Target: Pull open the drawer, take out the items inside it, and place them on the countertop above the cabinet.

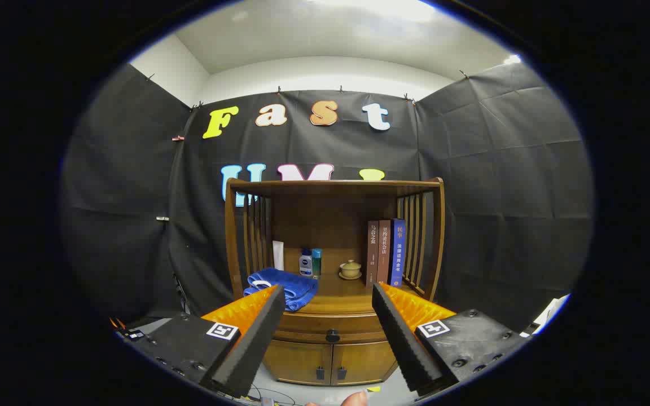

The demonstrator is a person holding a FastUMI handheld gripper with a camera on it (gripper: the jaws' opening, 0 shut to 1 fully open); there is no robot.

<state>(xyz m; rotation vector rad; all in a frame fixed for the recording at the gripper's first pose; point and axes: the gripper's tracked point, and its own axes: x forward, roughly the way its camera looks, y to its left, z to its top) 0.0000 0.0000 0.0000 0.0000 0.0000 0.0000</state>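
A wooden cabinet (333,237) stands ahead against the booth wall. Its drawer (330,328) is closed, with a dark round knob (332,336) at its middle, seen between my fingers and some way beyond them. Above the drawer lies the countertop (341,291). My gripper (329,296) is open, its two fingers spread wide with nothing between them, still apart from the cabinet. What the drawer holds is hidden.
On the countertop lie a folded blue towel (282,285), a white tube (278,255), two small bottles (310,263), a lidded yellow cup (350,269) and three upright books (384,252). Slatted sides (421,239) wall the countertop. Two lower doors (330,361) sit under the drawer.
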